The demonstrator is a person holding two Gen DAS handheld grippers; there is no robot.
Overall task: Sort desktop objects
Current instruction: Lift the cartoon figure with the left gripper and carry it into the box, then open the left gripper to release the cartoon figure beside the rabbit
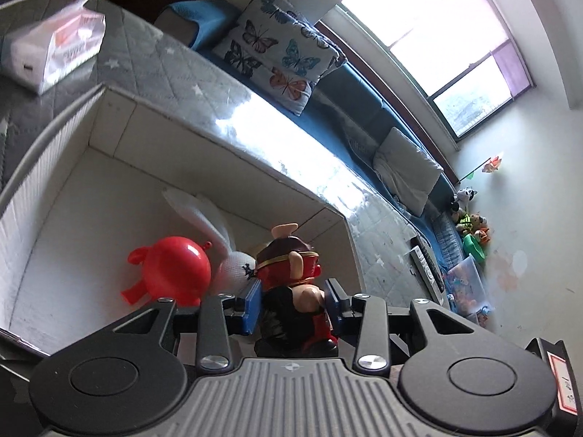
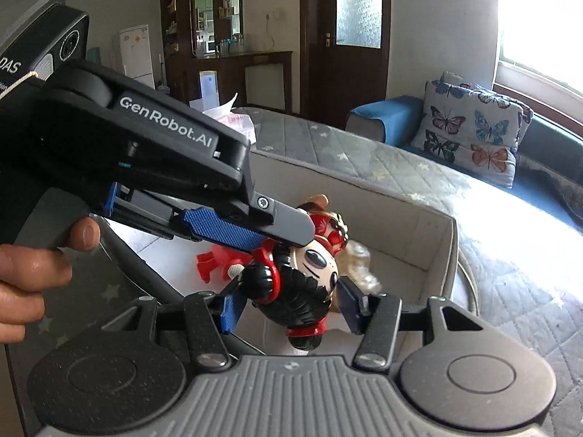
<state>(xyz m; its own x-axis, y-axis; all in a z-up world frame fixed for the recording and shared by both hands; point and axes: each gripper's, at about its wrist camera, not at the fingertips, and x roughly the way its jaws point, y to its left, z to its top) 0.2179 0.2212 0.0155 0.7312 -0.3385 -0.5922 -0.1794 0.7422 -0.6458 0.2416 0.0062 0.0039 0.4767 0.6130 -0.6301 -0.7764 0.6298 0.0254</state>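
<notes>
My left gripper [image 1: 293, 300] is shut on a red and black toy figure [image 1: 291, 291] with a brown cap, held over the open white box [image 1: 109, 138]. In the right wrist view the left gripper [image 2: 288, 233] reaches in from the left, gripping that figure [image 2: 328, 225]. My right gripper [image 2: 288, 300] holds a second doll [image 2: 306, 284] with black hair and a pale face between its blue pads, above the same box [image 2: 448, 251]. Inside the box lie a red pig toy [image 1: 171, 273] and a white bunny toy [image 1: 218, 240].
The box sits on a grey quilted table cover [image 1: 175, 69]. A tissue pack [image 1: 54, 51] lies at the far left. A blue sofa with a butterfly cushion [image 1: 280, 51] runs behind the table. Remotes [image 1: 426, 266] lie near the table's far end.
</notes>
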